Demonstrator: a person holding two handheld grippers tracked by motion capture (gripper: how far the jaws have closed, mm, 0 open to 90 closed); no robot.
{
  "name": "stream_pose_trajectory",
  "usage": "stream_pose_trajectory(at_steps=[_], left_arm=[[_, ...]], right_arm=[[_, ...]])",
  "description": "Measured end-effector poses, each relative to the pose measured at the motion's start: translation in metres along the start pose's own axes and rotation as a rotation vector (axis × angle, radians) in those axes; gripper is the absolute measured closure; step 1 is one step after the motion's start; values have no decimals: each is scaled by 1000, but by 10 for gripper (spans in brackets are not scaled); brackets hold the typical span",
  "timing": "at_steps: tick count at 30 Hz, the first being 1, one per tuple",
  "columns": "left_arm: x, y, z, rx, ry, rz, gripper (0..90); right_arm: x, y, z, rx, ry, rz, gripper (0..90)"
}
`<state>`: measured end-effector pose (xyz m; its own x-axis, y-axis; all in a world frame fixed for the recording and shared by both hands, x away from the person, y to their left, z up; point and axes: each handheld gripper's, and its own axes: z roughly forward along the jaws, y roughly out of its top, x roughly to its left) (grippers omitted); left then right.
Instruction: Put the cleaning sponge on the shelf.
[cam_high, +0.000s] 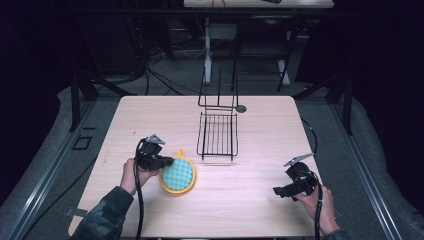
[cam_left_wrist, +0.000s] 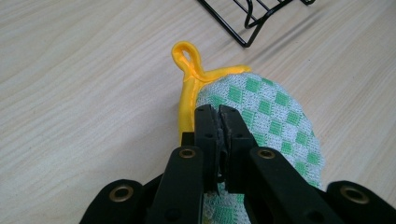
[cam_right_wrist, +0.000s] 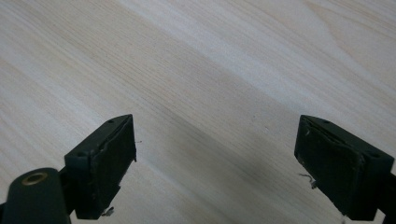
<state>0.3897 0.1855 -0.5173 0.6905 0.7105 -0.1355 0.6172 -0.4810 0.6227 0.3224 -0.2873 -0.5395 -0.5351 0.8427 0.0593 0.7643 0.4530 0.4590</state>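
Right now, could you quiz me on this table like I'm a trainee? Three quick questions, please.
1. True or false: the left claw is shut on the green checked pot holder.
2. What stands beyond the pot holder on the table? A) a black wire rack B) a glass jar C) a stack of plates
3. Fill in: the right claw hangs ____ over bare wood.

Key
1. True.
2. A, the wire rack.
3. Open.
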Motion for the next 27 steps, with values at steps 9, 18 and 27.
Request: stream_pose_trajectory(at_steps=[9, 18, 27], left_arm=[[-5, 2, -11, -33, -5, 11, 871], [-8, 5, -20, -62, -14, 14, 872], [-12, 8, -27, -92, -34, 22, 872]], right_arm=[[0, 0, 0, 3, 4, 2, 120], [0, 0, 1, -5, 2, 4, 119], [0, 0, 0, -6, 4, 12, 100]])
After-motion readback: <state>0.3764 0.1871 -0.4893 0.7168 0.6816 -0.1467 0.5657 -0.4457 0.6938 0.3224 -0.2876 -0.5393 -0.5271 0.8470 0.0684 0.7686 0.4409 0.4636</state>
